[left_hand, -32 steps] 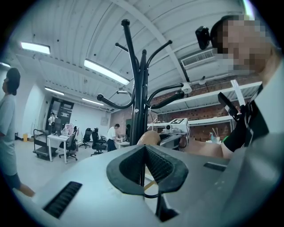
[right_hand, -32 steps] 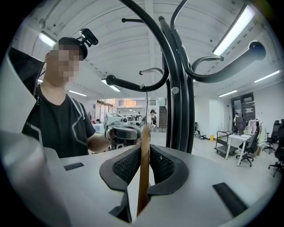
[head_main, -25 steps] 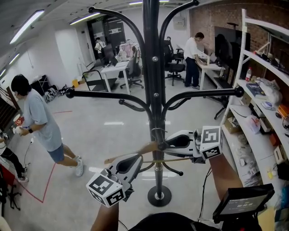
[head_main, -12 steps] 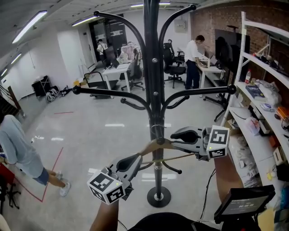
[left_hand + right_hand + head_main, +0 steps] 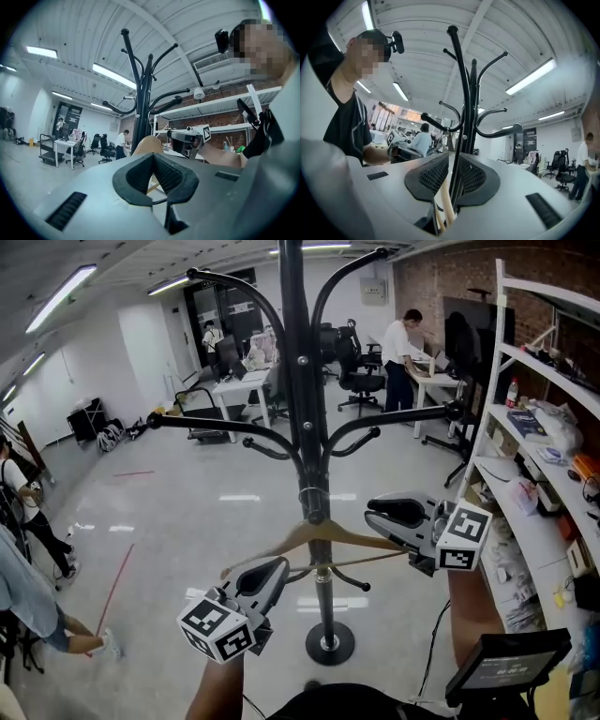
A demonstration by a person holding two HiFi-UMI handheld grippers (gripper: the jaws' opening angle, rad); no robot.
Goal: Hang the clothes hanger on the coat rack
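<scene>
You have levelled the wooden hanger (image 5: 352, 534) at the coat rack (image 5: 292, 381) pole; left gripper (image 5: 279, 568) and right gripper (image 5: 373, 515) each clamp it.

The left gripper (image 5: 274, 570) and right gripper (image 5: 382, 514) were grey with black pads (image 5: 164, 171). Each had a black-and-white cube (image 5: 217, 629). The shirt (image 5: 344, 126) was black.

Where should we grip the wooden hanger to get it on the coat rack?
Its two sloping arms, one toward each end, approached from the near side. The wooden hanger is wide and its peak sits by the coat rack pole, so end grips likely keep the middle free. The left gripper and right gripper hold it so.
</scene>
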